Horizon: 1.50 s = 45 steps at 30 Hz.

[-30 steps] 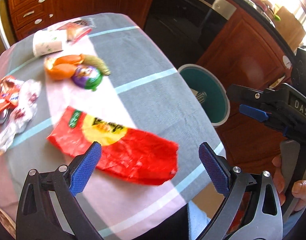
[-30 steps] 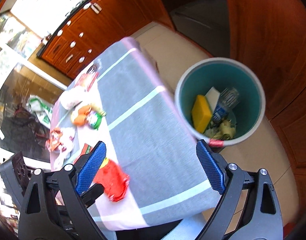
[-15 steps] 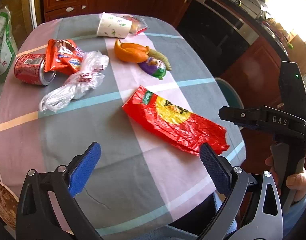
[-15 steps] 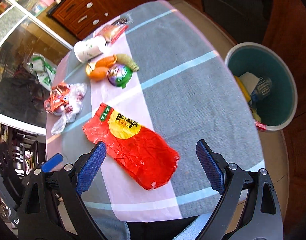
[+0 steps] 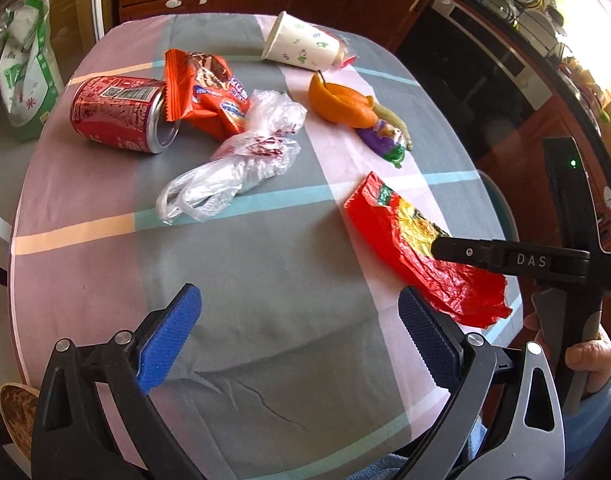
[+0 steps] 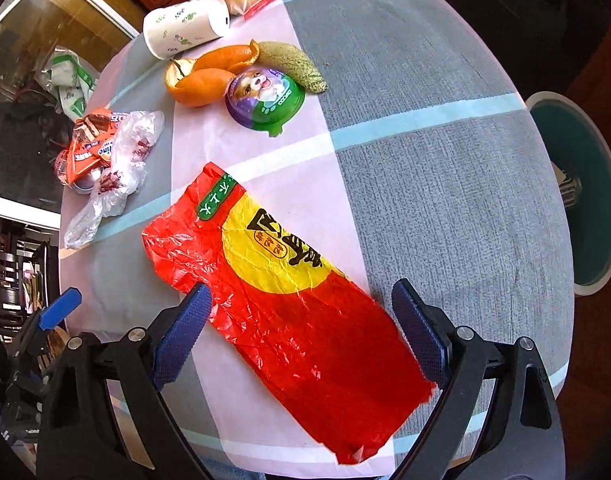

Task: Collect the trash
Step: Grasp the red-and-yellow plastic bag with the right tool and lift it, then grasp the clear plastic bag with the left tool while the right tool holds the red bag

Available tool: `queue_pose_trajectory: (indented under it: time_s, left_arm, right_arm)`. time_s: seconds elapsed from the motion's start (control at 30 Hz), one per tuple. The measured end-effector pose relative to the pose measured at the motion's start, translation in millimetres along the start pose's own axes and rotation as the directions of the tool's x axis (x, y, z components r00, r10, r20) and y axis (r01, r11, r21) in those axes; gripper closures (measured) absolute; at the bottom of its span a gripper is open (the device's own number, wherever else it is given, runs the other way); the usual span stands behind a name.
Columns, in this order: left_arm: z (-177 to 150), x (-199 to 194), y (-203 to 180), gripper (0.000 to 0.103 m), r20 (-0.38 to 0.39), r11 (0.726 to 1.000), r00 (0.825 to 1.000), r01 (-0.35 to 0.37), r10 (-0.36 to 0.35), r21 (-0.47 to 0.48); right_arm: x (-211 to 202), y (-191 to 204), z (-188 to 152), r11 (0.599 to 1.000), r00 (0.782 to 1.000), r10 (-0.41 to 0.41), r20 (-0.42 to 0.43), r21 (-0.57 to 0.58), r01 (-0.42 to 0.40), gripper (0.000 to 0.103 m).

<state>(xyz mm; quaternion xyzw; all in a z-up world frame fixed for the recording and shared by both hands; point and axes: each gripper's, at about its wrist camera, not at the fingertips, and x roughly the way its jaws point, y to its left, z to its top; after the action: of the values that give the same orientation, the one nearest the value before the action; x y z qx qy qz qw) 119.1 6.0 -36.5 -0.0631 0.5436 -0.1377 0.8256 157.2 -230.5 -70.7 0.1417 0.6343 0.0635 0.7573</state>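
Note:
A flattened red and yellow wrapper point(image 6: 293, 304) lies near the table's front edge, and my open right gripper point(image 6: 301, 328) hovers just over it, a finger on either side. That wrapper point(image 5: 417, 248) shows at the right in the left wrist view. My left gripper point(image 5: 301, 336) is open above bare cloth. Farther back lie a red can point(image 5: 117, 114), an orange snack bag point(image 5: 205, 92), a clear plastic bag point(image 5: 241, 160), orange peel point(image 6: 205, 80), a purple and green lid point(image 6: 265, 98) and a paper cup point(image 6: 185, 26).
A teal bin point(image 6: 589, 196) with trash inside stands on the floor to the right of the table. Wooden cabinets and a dark oven ring the table. A green and white bag point(image 5: 21, 68) sits beyond the left edge. A hand point(image 5: 585, 356) grips the right tool's handle.
Both grippers have swung from the bin side back over the table. The right gripper has dropped closer to the red wrapper, which now lies between its fingers.

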Motion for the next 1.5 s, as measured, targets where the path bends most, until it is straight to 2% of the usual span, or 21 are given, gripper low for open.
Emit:
queue_pose_trajectory:
  time_s: [0.3, 0.37, 0.53, 0.67, 0.77, 0.87, 0.9, 0.97, 1.03, 1.13, 1.3, 1.5]
  left_arm:
    - [8, -7, 27, 0.004, 0.024, 0.999, 1.0, 0.01, -0.009, -0.047]
    - [8, -8, 29, 0.004, 0.026, 0.999, 1.0, 0.012, -0.01, -0.048]
    - [7, -5, 32, 0.004, 0.014, 0.999, 1.0, 0.012, -0.012, -0.051]
    - [5, -4, 34, 0.004, 0.008, 0.999, 1.0, 0.008, -0.007, -0.049]
    - [6, -4, 37, 0.004, 0.01, 0.998, 1.0, 0.011, -0.01, -0.057]
    - [7, -4, 37, 0.004, 0.009, 0.998, 1.0, 0.006, -0.006, -0.056]
    - [7, -4, 36, 0.004, 0.008, 0.998, 1.0, 0.003, -0.003, -0.056]
    - [8, -5, 36, 0.004, 0.01, 0.998, 1.0, 0.001, -0.001, -0.055]
    - [10, -7, 35, 0.004, 0.013, 0.999, 1.0, -0.002, 0.002, -0.052]
    - [17, -16, 33, 0.004, 0.039, 0.999, 0.999, -0.024, 0.025, -0.029]
    - [39, -21, 26, 0.004, 0.065, 0.994, 0.993, -0.097, 0.094, 0.046]
    - [61, 5, 11, 0.004, 0.043, 0.973, 0.985, -0.169, 0.164, 0.156]
  right_arm:
    - [6, 43, -11, 0.985, 0.997, -0.076, 0.012, -0.157, 0.077, 0.016]
    - [10, 52, -13, 0.976, 0.995, -0.095, 0.005, -0.197, 0.094, 0.011]
    - [21, 58, -20, 0.968, 0.992, -0.124, -0.003, -0.22, 0.12, 0.011]
    - [25, 69, -31, 0.946, 0.983, -0.178, 0.035, -0.27, 0.181, 0.011]
    - [26, 74, -38, 0.937, 0.98, -0.188, 0.069, -0.286, 0.2, 0.012]
    - [20, 73, -43, 0.935, 0.979, -0.178, 0.097, -0.293, 0.199, 0.03]
    - [17, 73, -45, 0.936, 0.98, -0.172, 0.104, -0.294, 0.195, 0.039]
    - [11, 66, -48, 0.939, 0.983, -0.154, 0.099, -0.295, 0.177, 0.045]
    - [8, 69, -49, 0.94, 0.985, -0.136, 0.11, -0.299, 0.163, 0.064]
    - [-5, 71, -50, 0.952, 0.989, -0.087, 0.119, -0.284, 0.118, 0.079]
    - [-17, 60, -30, 0.972, 0.99, -0.035, 0.134, -0.227, 0.065, 0.08]
    - [-13, 34, -11, 0.988, 0.994, 0.011, 0.109, -0.156, 0.007, 0.08]
